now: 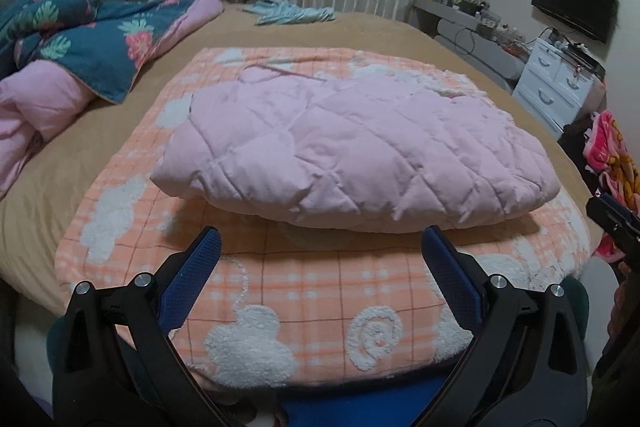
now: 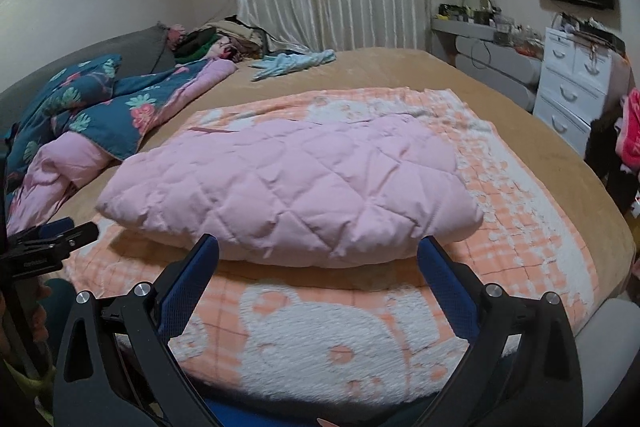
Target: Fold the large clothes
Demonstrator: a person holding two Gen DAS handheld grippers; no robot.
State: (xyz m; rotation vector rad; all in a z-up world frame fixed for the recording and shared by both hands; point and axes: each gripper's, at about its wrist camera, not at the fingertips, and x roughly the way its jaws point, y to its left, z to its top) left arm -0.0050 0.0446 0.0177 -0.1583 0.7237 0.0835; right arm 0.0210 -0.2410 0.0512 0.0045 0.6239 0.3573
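A pink quilted garment (image 1: 352,151) (image 2: 288,187) lies folded into a thick bundle on an orange-and-white checked towel blanket (image 1: 304,287) (image 2: 328,331) spread over the bed. My left gripper (image 1: 322,239) hangs open just short of the bundle's near edge, nothing between its blue pads. My right gripper (image 2: 318,247) is likewise open and empty, its fingertips close to the bundle's front fold but apart from it. The right gripper's black body (image 1: 612,223) shows at the right edge of the left wrist view, and the left gripper's body (image 2: 48,239) at the left edge of the right wrist view.
A tan bedspread (image 1: 48,163) (image 2: 520,115) covers the bed. A blue floral and pink duvet (image 1: 80,43) (image 2: 80,107) is heaped at the left. A light blue garment (image 1: 292,13) (image 2: 296,61) lies at the far side. White drawers (image 1: 556,83) (image 2: 576,87) stand right.
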